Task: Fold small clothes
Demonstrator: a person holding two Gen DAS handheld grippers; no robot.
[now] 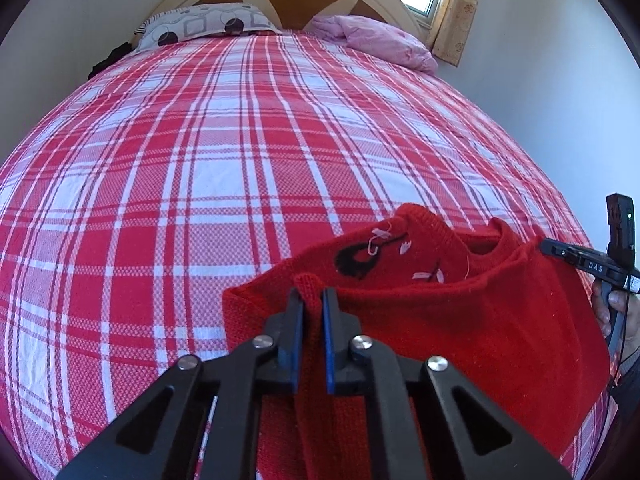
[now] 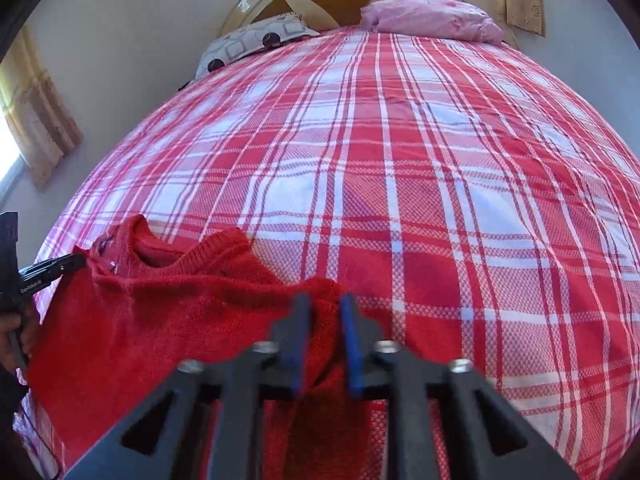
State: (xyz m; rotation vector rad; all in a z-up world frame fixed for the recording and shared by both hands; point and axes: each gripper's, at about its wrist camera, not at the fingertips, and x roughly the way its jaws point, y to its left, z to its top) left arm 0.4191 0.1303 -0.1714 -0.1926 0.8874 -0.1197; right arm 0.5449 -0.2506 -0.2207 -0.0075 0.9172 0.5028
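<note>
A small red knitted sweater (image 1: 460,312) with a black-and-white motif inside its neckline is held up at the lower right of the left wrist view, just above the near edge of the bed with the red-and-white plaid cover (image 1: 240,140). The left tool (image 1: 312,300) has its blue-padded fingers nearly closed on a bunched fold at one shoulder; the right tool (image 2: 326,306) pinches the other shoulder the same way, at the bottom centre of its own view. The knit looks soft, light and stretchy, so it should sag between the two holds and drape rather than keep a crease. The ribbed shoulder seams look like the firmest places to grip.
</note>
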